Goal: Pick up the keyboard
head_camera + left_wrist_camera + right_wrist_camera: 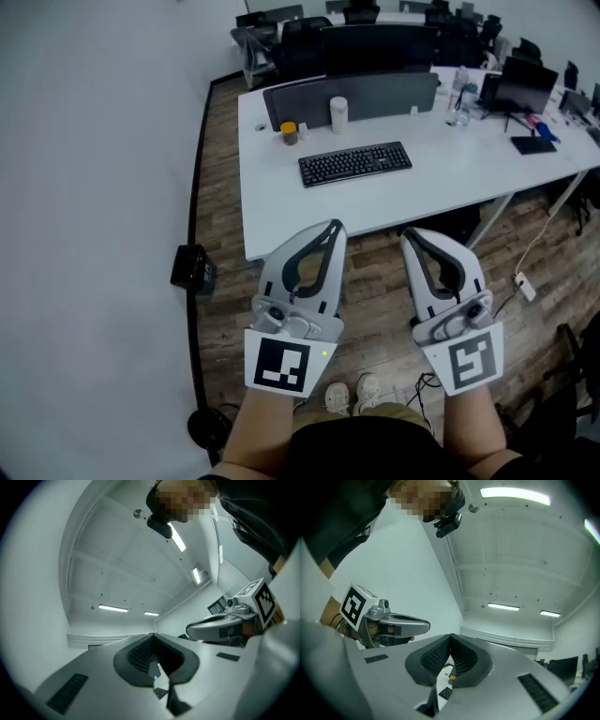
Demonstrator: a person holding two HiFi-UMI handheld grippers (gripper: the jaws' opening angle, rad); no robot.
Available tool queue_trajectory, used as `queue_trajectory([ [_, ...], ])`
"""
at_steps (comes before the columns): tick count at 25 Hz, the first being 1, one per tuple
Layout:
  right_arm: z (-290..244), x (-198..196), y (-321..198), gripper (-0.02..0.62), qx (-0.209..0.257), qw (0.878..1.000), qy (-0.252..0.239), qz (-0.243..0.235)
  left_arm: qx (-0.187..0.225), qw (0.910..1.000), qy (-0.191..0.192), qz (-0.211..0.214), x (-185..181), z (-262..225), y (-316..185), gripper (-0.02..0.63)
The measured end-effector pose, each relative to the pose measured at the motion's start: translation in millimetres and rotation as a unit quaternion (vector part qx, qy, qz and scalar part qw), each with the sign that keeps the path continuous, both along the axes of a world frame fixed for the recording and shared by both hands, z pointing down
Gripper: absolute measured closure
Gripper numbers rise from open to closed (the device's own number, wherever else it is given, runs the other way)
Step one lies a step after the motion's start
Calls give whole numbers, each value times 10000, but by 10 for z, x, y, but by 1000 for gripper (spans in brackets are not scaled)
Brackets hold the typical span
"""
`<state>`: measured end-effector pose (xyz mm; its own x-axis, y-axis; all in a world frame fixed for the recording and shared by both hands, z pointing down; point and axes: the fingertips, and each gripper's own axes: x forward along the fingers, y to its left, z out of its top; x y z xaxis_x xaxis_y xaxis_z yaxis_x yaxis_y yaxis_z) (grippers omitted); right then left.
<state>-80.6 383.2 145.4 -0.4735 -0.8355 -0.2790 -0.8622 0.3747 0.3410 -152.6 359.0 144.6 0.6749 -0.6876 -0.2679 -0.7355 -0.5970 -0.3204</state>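
A black keyboard point(355, 164) lies flat on the white desk point(412, 192), slightly angled, well ahead of both grippers. My left gripper point(333, 225) is held up in front of the desk's near edge, its jaws shut with nothing between them. My right gripper point(407, 234) is beside it at the same height, also shut and empty. In the left gripper view the jaws point(152, 637) point up toward the ceiling, and the right gripper's body point(225, 625) shows at the right. In the right gripper view the closed tips point(450, 637) frame a sliver of the keyboard point(445, 693).
On the desk behind the keyboard stand a white cup point(338, 114), a small orange-lidded jar point(289, 132) and a grey divider panel point(352, 97). A monitor point(520, 89) and bottles point(457, 98) sit at the right. A black box point(192, 270) is on the wooden floor by the wall.
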Motion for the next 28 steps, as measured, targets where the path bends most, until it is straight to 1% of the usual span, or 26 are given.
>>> queue_trajectory([
  [3,22,-34,-9,565,17,10000,44,-64,105,9999,105,20,5,-42,9,598],
  [11,-52,59,27,565,72,9999,-27,-130,255,9996,68,42,126,-100,90,598],
  [18,-83,268,100,565,195,9997,-122,-114,344,9994,-57,-17,325,-84,174,598],
  [25,-36,494,102,565,198,9996,-147,-142,296,9996,17,-46,531,-33,192,597],
  [28,-7,552,123,565,218,9994,-205,-144,306,9995,-70,-78,594,17,218,597],
])
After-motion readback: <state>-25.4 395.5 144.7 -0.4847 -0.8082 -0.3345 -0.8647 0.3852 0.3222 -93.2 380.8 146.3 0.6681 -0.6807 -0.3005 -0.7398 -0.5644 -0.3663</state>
